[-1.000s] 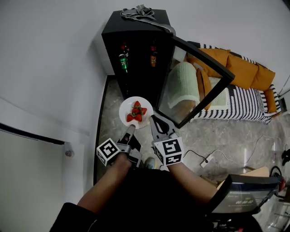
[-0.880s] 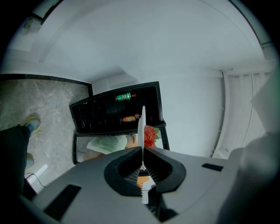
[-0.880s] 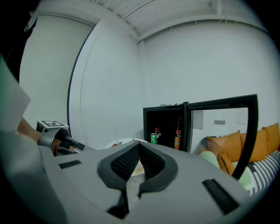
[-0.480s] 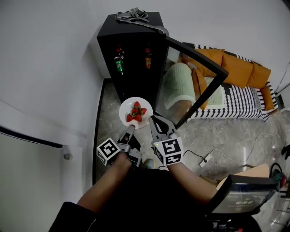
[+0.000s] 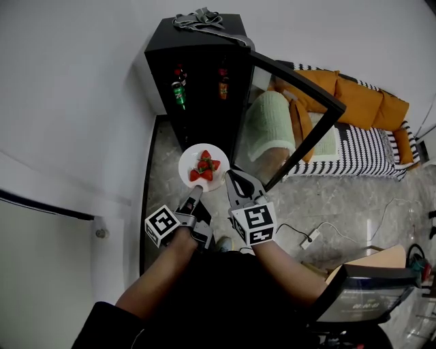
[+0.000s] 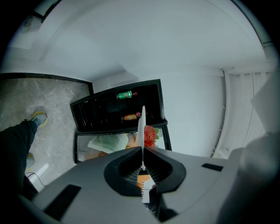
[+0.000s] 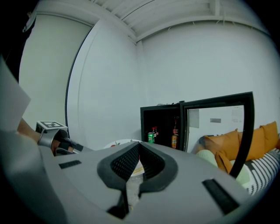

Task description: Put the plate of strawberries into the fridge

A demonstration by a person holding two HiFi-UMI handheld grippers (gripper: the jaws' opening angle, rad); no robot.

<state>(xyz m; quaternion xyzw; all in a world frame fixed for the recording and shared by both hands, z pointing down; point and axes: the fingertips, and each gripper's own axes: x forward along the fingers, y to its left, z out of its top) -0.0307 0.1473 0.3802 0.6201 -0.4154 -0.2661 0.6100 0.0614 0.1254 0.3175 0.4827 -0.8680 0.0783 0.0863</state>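
A white plate (image 5: pixel 189 163) with several red strawberries (image 5: pixel 205 167) hangs in front of the open black fridge (image 5: pixel 163 51). My left gripper (image 5: pixel 195 190) is shut on the plate's near rim. In the left gripper view the plate (image 6: pixel 141 124) shows edge-on between the closed left gripper (image 6: pixel 141 149), strawberries (image 6: pixel 150 135) to its right, the fridge (image 6: pixel 100 114) behind. My right gripper (image 5: pixel 232 176) is just right of the plate, shut and holding nothing. In the right gripper view the right gripper (image 7: pixel 139 144) has its tips together, with the plate (image 7: pixel 117 143) beyond them and the fridge (image 7: pixel 161 124) further off.
The fridge's glass door (image 5: pixel 325 102) stands open to the right. A green can (image 5: pixel 178 93) and an orange bottle (image 5: pixel 223 86) sit on its shelves; grey cloth (image 5: pixel 203 18) lies on top. A sofa with orange cushions (image 5: pixel 361 102) is at right. A cable and plug (image 5: pixel 310 238) lie on the floor.
The plate and both grippers have shifted slightly toward the fridge. The left gripper's hold is unchanged and the right gripper stays shut.
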